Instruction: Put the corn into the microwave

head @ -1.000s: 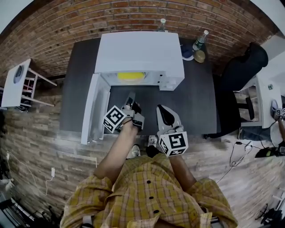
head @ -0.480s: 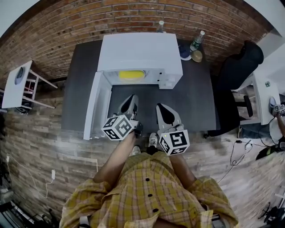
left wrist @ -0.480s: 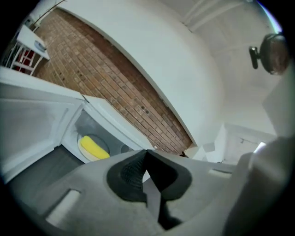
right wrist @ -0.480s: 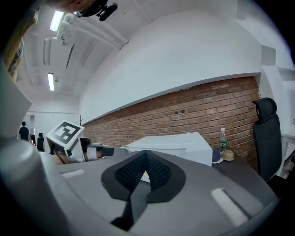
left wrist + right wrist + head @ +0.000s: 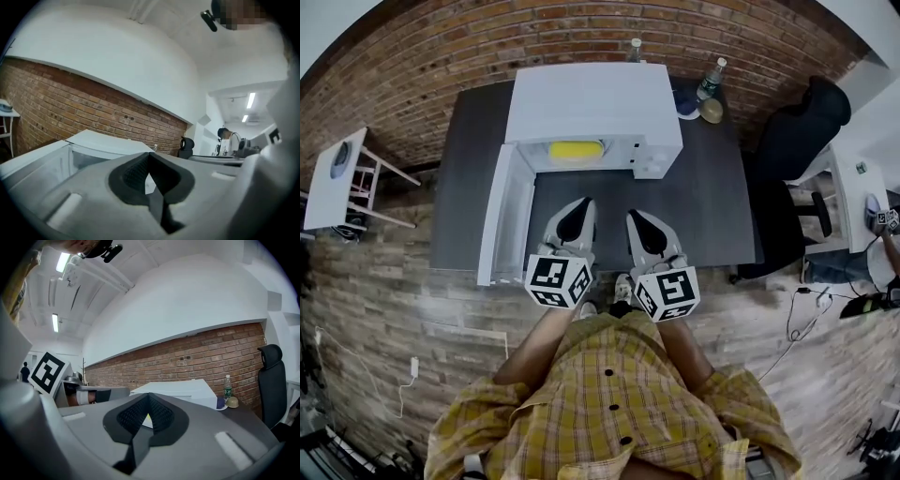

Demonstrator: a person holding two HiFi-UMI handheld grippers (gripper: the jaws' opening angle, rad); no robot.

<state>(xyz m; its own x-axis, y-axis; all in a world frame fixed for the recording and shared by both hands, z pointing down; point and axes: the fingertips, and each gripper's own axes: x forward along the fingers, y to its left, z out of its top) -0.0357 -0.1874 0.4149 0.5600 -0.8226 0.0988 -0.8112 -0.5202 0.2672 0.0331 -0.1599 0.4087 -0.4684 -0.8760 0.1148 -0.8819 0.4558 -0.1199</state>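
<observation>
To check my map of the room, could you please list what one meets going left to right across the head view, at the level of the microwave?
small white side table → open microwave door → microwave → bottle → black office chair

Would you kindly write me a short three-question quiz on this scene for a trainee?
1. True or false: the microwave door is shut.
2. Where does the corn lie? A) in the microwave B) on the table C) between a gripper's fingers
3. Fill in: the left gripper and the right gripper are both ____ (open or shut).
Key: 1 false, it stands open; 2 A; 3 shut, on nothing.
</observation>
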